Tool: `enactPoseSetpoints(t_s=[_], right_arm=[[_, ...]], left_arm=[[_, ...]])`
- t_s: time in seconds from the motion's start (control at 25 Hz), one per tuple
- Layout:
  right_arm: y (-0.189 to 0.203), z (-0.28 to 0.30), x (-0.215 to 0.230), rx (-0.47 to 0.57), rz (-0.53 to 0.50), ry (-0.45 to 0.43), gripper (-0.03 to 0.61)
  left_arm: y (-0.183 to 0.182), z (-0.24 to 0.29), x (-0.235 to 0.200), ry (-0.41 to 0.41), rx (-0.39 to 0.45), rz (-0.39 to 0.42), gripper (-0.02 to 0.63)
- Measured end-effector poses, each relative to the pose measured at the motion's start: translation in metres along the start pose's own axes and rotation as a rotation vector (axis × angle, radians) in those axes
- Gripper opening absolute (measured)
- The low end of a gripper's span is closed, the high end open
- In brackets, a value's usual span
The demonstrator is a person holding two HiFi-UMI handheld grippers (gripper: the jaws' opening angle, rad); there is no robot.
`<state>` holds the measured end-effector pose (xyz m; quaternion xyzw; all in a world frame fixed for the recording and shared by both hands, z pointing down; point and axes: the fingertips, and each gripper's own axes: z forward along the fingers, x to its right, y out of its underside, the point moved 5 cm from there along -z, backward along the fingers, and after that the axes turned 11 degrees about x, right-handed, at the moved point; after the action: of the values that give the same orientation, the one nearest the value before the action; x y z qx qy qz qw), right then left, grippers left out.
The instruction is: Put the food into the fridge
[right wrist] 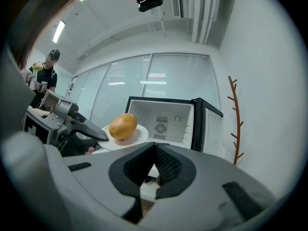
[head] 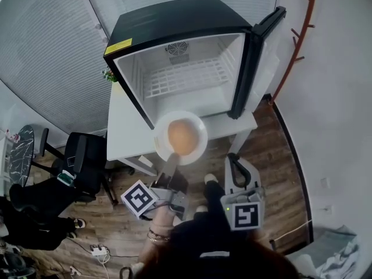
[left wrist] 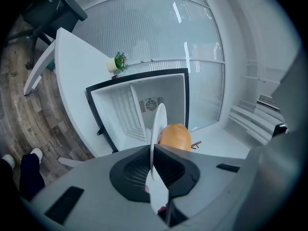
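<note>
A small black fridge stands open on a white table, its door swung to the right. A white wire shelf shows in its bare interior. In front of the opening hangs a white plate carrying a round orange-brown food item. My left gripper is shut on the plate's near rim; in the left gripper view the plate is edge-on between the jaws, the food beside it. My right gripper hangs lower right, shut and holding nothing. The right gripper view shows the plate, food and fridge.
A black office chair stands left of the table. A small potted plant sits at the table's back left. A brown coat rack rises on the right by the wall. A person stands far left in the right gripper view.
</note>
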<state>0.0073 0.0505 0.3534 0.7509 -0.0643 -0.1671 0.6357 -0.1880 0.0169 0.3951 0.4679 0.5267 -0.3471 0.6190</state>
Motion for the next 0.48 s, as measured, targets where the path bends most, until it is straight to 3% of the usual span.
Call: enactPoseSetpoints(t_s=[0.48], right_arm=[[0.01,0.055,0.028,0.013,0.001,-0.051,0.002]], left_arm=[[-0.013,0.056,0.003,-0.01,0.039,0.005,0.012]])
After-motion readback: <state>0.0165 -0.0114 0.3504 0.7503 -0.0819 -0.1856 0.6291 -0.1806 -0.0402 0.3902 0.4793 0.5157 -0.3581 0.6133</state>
